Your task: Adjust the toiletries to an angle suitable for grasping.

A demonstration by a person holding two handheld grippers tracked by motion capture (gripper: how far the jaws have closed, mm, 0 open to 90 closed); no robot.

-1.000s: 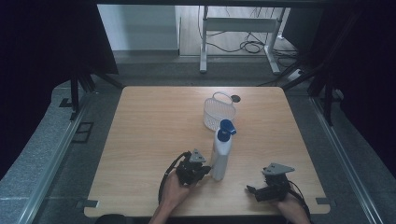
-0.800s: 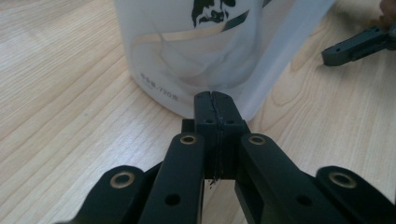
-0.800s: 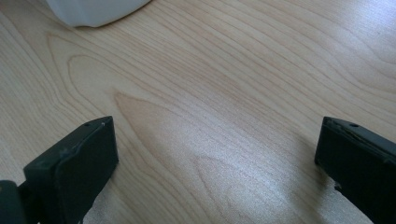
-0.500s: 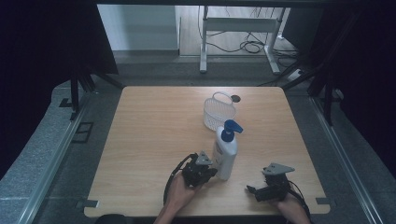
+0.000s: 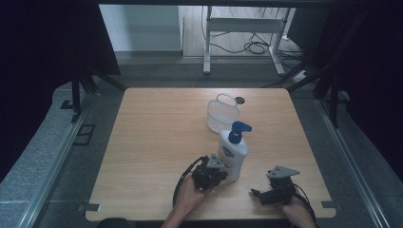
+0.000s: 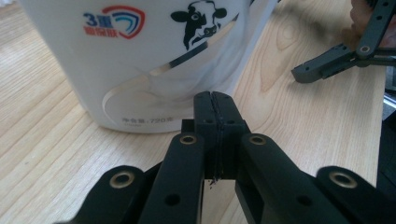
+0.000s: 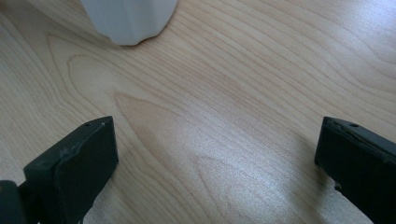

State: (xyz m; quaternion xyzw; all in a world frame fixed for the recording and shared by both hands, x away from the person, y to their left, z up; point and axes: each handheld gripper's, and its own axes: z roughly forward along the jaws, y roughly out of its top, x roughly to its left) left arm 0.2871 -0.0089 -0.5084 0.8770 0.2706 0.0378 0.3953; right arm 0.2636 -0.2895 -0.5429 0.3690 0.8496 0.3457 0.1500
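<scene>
A white pump bottle [image 5: 233, 153] with a blue pump head [image 5: 240, 129] stands near the table's front middle, its top leaning a little to the right. It has a cow logo [image 6: 196, 23] on its wall [image 6: 140, 60]. My left gripper [image 5: 221, 172] lies low on the table just left of the bottle. Its jaws are shut with nothing between them, and the tips [image 6: 215, 95] rest against the bottle's lower wall. My right gripper [image 5: 255, 194] rests on the table at the front right, open and empty [image 7: 215, 154]. The bottle's base [image 7: 128, 18] lies ahead of it.
A white mesh basket [image 5: 222, 114] stands behind the bottle, and a small dark disc [image 5: 239, 100] lies beyond it. The wooden table [image 5: 157, 137] has bare room on its left half. One right gripper finger [image 6: 322, 65] shows beyond the bottle in the left gripper view.
My left gripper has slid to the right, and the bottle has shifted right with it. The right gripper has stayed where it was.
</scene>
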